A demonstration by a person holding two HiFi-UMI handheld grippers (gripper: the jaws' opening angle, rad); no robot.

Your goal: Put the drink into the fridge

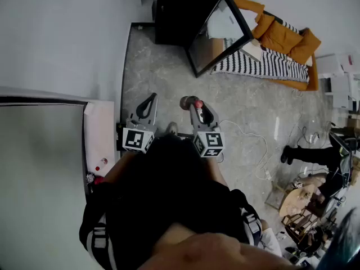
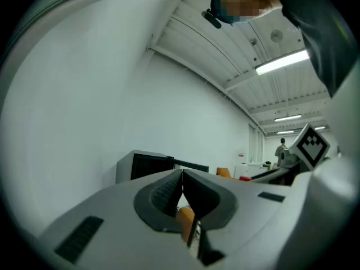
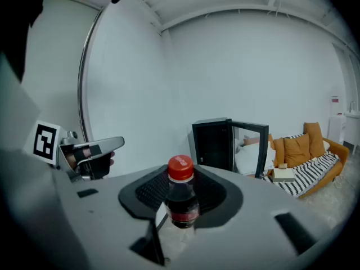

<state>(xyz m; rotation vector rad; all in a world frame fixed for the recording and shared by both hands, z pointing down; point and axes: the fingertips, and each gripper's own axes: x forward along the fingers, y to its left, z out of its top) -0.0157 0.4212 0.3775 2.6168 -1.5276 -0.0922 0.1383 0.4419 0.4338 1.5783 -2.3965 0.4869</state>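
A small dark drink bottle (image 3: 181,202) with a red cap stands upright between the jaws of my right gripper (image 3: 181,187), which is shut on it. From the head view, the bottle's red cap (image 1: 197,104) shows at the tip of the right gripper (image 1: 195,104), held over the grey floor. The black fridge (image 1: 181,11) stands ahead against the wall, its glass door (image 1: 218,34) swung open to the right. It also shows in the right gripper view as the fridge (image 3: 212,145). My left gripper (image 2: 181,177) is shut with nothing in it, beside the right one at the left gripper (image 1: 148,102).
A white-topped counter (image 1: 39,151) stands at my left. An orange sofa (image 1: 284,37) with a striped blanket lies right of the fridge. White cables (image 1: 254,146) trail on the floor, and chairs and clutter (image 1: 315,207) fill the right. A person (image 2: 279,149) stands far off.
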